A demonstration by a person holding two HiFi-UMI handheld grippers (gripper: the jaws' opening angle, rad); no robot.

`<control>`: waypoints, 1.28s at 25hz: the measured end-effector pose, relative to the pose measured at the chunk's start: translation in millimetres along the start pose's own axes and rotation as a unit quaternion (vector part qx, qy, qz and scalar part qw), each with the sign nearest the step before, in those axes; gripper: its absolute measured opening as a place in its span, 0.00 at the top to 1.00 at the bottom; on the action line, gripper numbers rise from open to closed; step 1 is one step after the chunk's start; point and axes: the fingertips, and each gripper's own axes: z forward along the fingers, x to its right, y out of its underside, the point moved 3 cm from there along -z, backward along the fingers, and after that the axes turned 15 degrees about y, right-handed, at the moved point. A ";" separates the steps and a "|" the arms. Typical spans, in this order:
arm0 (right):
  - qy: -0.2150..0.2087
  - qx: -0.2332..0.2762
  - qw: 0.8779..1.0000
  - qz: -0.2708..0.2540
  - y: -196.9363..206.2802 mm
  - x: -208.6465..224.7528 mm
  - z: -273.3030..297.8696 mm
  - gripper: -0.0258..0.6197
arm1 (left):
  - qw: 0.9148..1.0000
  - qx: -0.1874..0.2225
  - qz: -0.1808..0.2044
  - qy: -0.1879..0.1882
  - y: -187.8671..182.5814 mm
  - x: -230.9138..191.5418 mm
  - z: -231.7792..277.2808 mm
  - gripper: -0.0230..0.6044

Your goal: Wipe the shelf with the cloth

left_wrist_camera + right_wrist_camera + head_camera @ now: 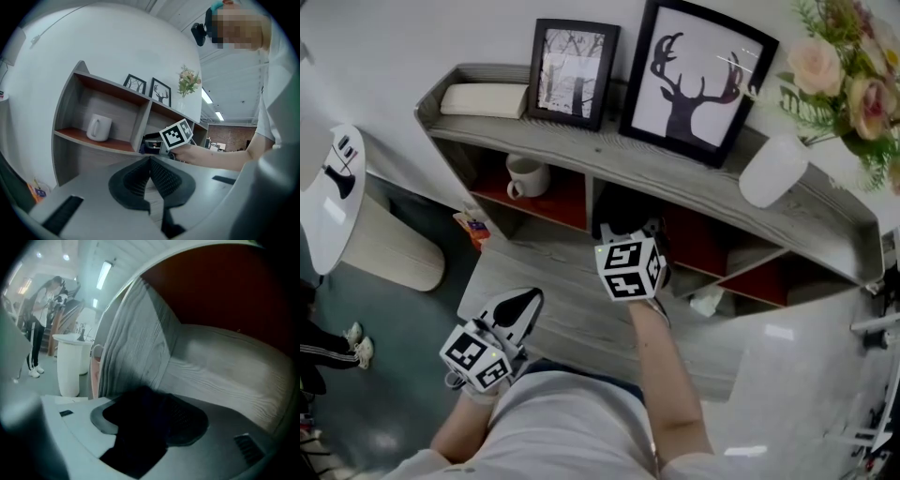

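Right gripper (144, 404) is inside the middle compartment of the grey wood-grain shelf unit with red back panels (609, 155). Its jaws are spread wide. The crumpled black cloth (136, 437) lies between them with no pinch evident, so it likely needs regripping.

In head view the shelf's long axis runs 10 to 4 o'clock. The right hand is nearer. Left gripper (150, 160), jaws pressed together on nothing, hangs at its 7 o'clock.

The grey upright divider (136, 338) limits strokes at 11 o'clock. The white ceramic mug (526, 176) stands beyond it, clear.
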 end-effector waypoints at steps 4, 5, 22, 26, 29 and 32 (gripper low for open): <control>0.012 -0.014 0.999 -0.049 8.3 -8.1 4.2 0.72 | 1.000 0.000 -0.006 0.006 1.0 -4.6 -0.7 0.94; 0.018 -0.014 0.998 -0.060 9.0 -9.3 4.0 0.74 | 1.000 -0.001 -0.007 0.007 1.2 -5.7 -0.5 0.94; 0.173 -0.098 0.979 -0.045 76.9 103.8 -32.4 0.80 | 0.994 -0.031 -0.012 0.108 -3.6 2.3 55.0 0.94; 0.203 -0.117 0.972 -0.034 93.3 129.5 -49.6 0.82 | 0.989 -0.040 -0.008 0.141 -3.9 12.9 74.4 0.94; 0.219 -0.124 0.967 -0.037 95.4 131.3 -54.4 0.82 | 0.986 -0.045 -0.003 0.162 -4.9 18.1 86.8 0.94; 0.236 -0.132 0.962 -0.027 98.5 134.2 -61.3 0.82 | 0.983 -0.047 0.000 0.177 -7.0 21.4 95.8 0.94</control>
